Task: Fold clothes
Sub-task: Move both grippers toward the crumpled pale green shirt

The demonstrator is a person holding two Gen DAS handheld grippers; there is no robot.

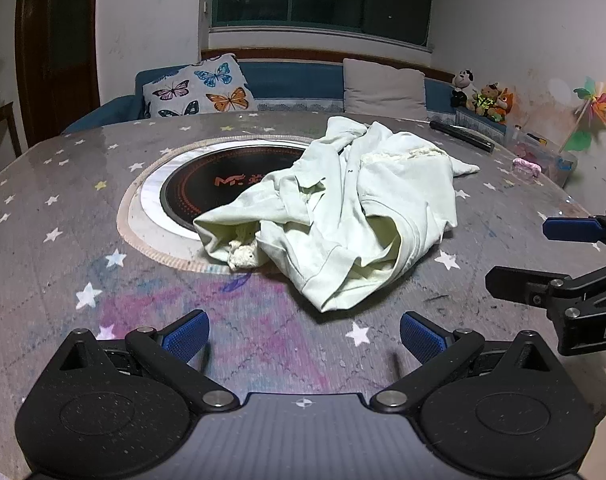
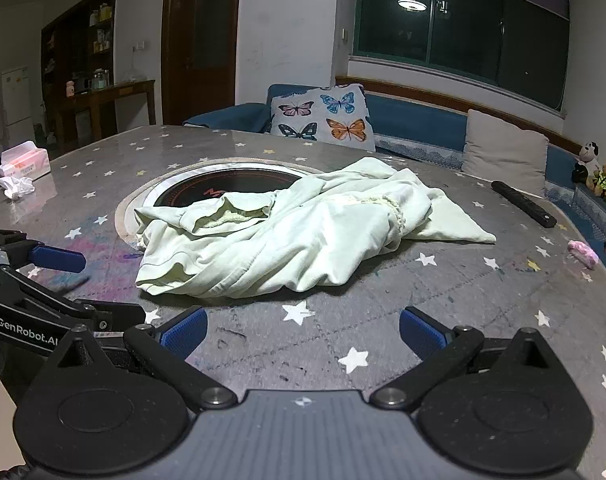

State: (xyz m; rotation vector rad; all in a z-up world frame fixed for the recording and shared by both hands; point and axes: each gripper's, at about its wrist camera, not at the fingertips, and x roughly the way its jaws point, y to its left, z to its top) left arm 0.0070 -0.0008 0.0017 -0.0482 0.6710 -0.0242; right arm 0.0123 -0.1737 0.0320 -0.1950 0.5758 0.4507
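A pale green garment [image 1: 343, 208] lies crumpled in a heap on the round star-patterned table [image 1: 63, 264], partly over the black cooktop set in the table's middle. It also shows in the right wrist view [image 2: 287, 236]. My left gripper [image 1: 305, 336] is open and empty, just short of the garment's near hem. My right gripper [image 2: 303, 334] is open and empty, a little short of the garment's front edge. The right gripper shows at the right edge of the left wrist view [image 1: 543, 256]. The left gripper shows at the left of the right wrist view [image 2: 43, 276].
The black cooktop [image 1: 223, 188] sits in a white ring. A black remote [image 2: 523, 204] and a pink object [image 2: 583, 254] lie on the table's right. A tissue pack [image 2: 23, 164] and a crumpled tissue sit far left. A blue sofa with a butterfly cushion [image 2: 327, 118] stands behind.
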